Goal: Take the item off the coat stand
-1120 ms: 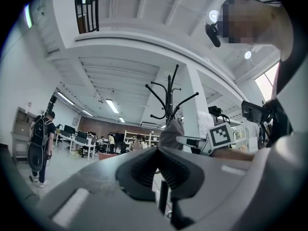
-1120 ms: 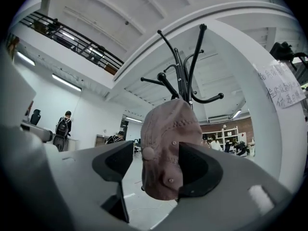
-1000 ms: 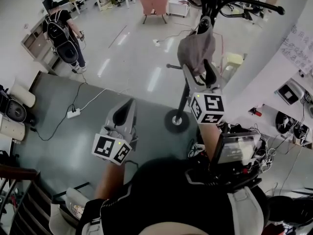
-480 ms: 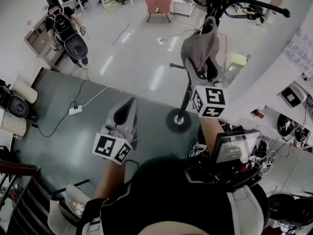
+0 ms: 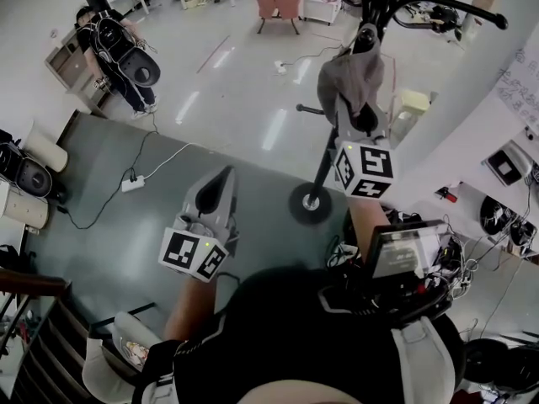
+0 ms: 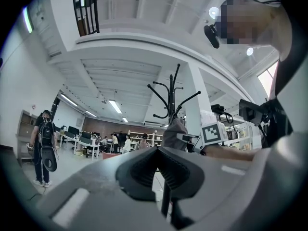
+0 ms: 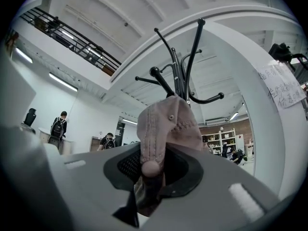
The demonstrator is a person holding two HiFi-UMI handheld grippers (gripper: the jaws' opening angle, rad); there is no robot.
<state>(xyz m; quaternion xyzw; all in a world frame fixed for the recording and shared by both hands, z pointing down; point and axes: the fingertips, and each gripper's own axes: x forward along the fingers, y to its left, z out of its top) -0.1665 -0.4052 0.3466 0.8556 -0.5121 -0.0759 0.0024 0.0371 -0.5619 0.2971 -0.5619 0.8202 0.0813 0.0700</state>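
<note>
The right gripper (image 7: 151,171) has its jaws closing on the lower edge of the cap (image 7: 168,124), with the cloth pinched between them. The cap hangs directly above the jaws from the coat stand (image 7: 179,76) (long axis up and down), so freeing it looks like an upward lift. The left gripper (image 6: 156,150), jaws together and empty, sits lower, well apart.

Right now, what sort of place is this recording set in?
Probably an open-plan office or lab. There are desks with monitors along the far side, open shelving at the back, and a black coat stand holding a cap on a polished floor.
</note>
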